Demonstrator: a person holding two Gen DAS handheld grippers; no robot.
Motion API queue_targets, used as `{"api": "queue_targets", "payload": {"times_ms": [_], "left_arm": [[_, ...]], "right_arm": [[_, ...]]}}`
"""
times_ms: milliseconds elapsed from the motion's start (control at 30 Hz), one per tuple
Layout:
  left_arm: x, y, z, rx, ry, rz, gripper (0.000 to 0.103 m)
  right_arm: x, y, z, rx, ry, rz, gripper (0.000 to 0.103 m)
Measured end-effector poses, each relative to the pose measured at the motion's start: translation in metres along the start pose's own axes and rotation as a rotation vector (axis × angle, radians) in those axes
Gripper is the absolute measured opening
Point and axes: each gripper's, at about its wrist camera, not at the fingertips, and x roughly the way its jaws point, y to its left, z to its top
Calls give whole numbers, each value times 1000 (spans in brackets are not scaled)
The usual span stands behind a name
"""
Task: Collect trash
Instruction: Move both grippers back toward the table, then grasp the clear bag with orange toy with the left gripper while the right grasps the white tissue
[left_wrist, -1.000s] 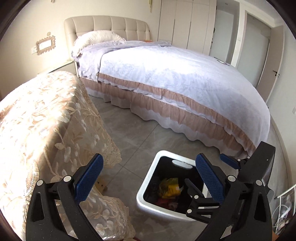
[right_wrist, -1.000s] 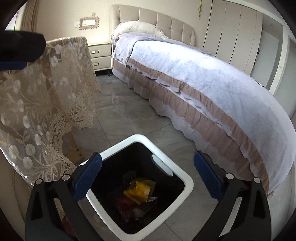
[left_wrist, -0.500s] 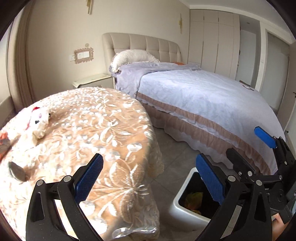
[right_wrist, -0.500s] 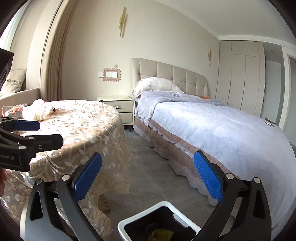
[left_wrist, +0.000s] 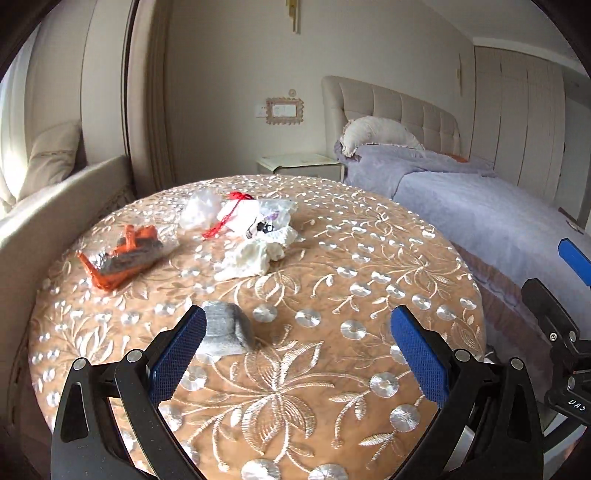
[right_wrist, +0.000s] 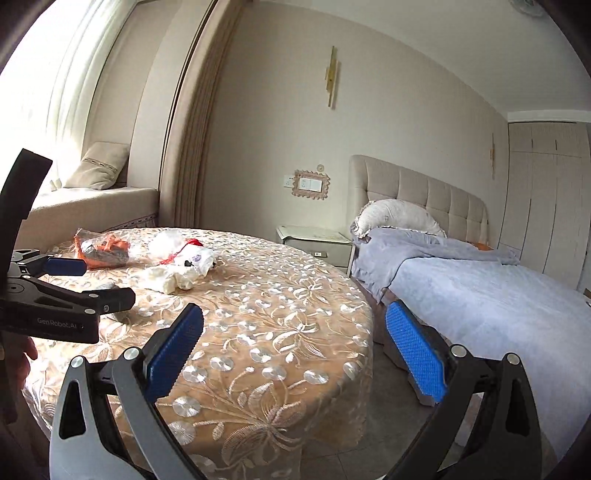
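Note:
Trash lies on the round table (left_wrist: 332, 288) with an embroidered cloth: a grey crumpled wad (left_wrist: 227, 326), a white crumpled tissue (left_wrist: 251, 258), an orange-and-silver wrapper (left_wrist: 123, 254), a clear plastic bag (left_wrist: 199, 208) and a white bag with a red string (left_wrist: 251, 218). My left gripper (left_wrist: 299, 354) is open and empty above the table's near part, its left pad beside the grey wad. My right gripper (right_wrist: 295, 347) is open and empty over the table's right edge (right_wrist: 332, 332). The same trash shows at the table's far left in the right wrist view (right_wrist: 170, 277).
A bed (right_wrist: 480, 295) with a lilac cover stands to the right of the table. A nightstand (right_wrist: 314, 240) sits between them by the wall. A window seat (right_wrist: 92, 199) with a cushion is at the far left. The bin is out of view.
Both grippers rose and swung left from over the white bin to the table top. The bin has left both views and the trash on the table has come into view.

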Motion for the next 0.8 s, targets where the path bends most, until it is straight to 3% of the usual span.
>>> {"api": "queue_targets", "payload": {"times_ms": [433, 800], "left_arm": [[6, 126, 19, -77, -19, 173, 98], [55, 193, 39, -91, 32, 154, 98]], "right_arm": [[46, 116, 46, -129, -20, 193, 99], [104, 191, 68, -191, 9, 278, 99]]}}
